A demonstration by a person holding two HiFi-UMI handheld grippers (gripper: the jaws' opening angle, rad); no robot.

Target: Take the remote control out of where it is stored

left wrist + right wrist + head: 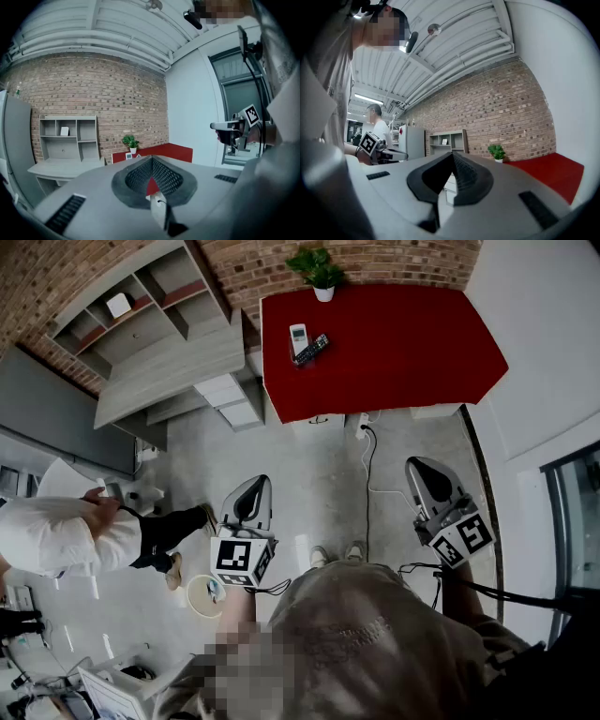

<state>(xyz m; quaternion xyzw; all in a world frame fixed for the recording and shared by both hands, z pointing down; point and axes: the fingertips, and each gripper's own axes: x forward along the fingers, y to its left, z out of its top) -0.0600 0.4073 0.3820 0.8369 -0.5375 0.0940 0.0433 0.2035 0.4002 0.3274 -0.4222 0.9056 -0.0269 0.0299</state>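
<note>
1. Left gripper [152,158] is closed and empty, and we see its dark, ribbed jaws meeting at the tips.
2. Our right gripper [452,154] is closed too, with nothing between its jaws. Both hang over the grey floor [319,465], well apart from the table.
3. We see the slim black remote control [310,350] lying slanted on the smooth red table [403,343] near its back-left corner, just beside a flat white remote control [298,336].
4. A leafy plant [319,270] in a white pot stands at the table's back edge.
5. Left of the table, a grey shelf unit [141,310] backs onto the brick wall [394,263].

Remote control [310,349] on table [403,348], plant [317,268] behind it, shelves [141,310] to left
</note>
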